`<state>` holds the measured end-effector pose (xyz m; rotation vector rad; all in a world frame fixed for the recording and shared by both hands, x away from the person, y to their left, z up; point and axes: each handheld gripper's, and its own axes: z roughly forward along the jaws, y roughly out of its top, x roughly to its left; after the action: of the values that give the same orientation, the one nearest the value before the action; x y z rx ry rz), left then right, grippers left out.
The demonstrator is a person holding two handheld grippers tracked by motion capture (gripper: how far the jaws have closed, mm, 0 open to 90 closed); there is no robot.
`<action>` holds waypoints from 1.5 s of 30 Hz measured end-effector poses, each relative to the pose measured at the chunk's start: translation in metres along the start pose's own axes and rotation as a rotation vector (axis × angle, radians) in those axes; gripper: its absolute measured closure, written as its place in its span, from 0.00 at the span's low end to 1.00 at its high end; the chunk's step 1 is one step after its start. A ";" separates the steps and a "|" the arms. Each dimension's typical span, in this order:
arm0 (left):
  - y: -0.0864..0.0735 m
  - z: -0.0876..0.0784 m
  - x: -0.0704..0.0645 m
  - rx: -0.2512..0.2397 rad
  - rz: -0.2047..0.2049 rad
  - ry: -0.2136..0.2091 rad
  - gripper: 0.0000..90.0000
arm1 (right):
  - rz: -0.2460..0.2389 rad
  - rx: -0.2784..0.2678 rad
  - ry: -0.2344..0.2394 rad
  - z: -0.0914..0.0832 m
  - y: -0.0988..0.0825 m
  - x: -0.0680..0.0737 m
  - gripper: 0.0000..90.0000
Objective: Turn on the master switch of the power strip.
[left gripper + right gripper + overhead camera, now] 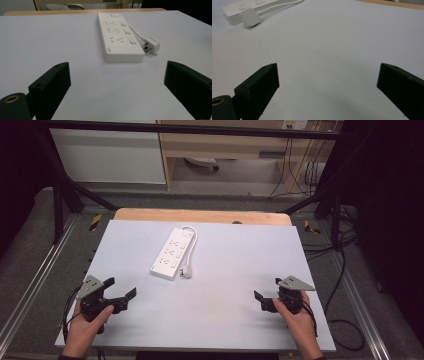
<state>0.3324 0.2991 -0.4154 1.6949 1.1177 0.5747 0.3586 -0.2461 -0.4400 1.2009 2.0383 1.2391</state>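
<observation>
A white-topped table is seen from the high view. A white power strip is laid flat on its far-left part, well apart from both grippers. Its cord is looped along the strip's side, and the plug is laid just beside the near end. The left gripper is held at the near-left edge, jaws spread wide, nothing gripped. The right gripper is held near-right, jaws likewise wide apart and empty.
</observation>
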 end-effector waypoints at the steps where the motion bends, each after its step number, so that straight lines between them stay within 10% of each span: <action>1: 0.000 0.000 0.000 -0.005 -0.003 -0.004 0.08 | 0.005 -0.001 0.000 0.000 0.000 0.000 0.05; 17: 0.020 0.030 0.000 0.012 -0.055 -0.049 0.10 | 0.018 -0.026 -0.010 -0.004 0.000 0.003 0.06; 45: 0.084 0.136 -0.006 0.018 -0.077 -0.071 0.13 | 0.032 -0.026 -0.040 -0.007 0.000 0.001 0.05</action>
<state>0.4706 0.2220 -0.3925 1.6666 1.1349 0.4542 0.3525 -0.2484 -0.4362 1.2408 1.9758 1.2434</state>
